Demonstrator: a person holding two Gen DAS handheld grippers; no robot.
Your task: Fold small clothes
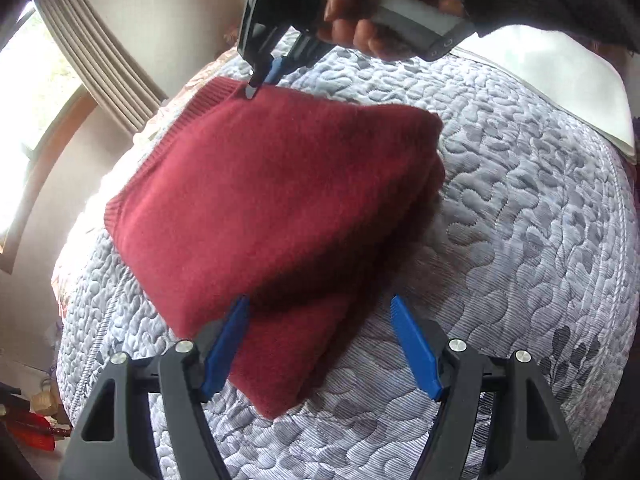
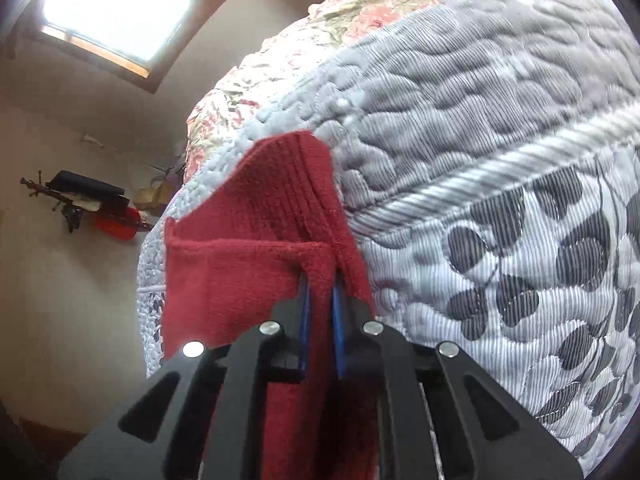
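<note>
Your left gripper (image 1: 320, 312) is hanging with its 2 blue fingers (image 1: 412, 340) spread wide, grasping nothing. One finger is sitting over the near corner of the sweater (image 1: 272, 200); the other is over the bare quilt (image 1: 520, 220). Whether either is touching the knit, you cannot tell from this view.

The red sweater is lying folded on the grey quilted bed, its ribbed hem running along the far left edge and thicker folded layers showing at the right side.

Your right gripper (image 2: 320, 300) is clenching the sweater's ribbed corner, with the fabric (image 2: 248, 264) pinched between both blue pads (image 2: 340, 320). In the left wrist view, your right hand (image 1: 372, 4) is holding that gripper (image 1: 260, 80) above the far edge, tip down on the hem.

A white cloth (image 1: 560, 88) is lying on the bed's far right side, well apart from the sweater. A window (image 2: 120, 4) is glowing bright beside the curtain (image 1: 100, 52).
</note>
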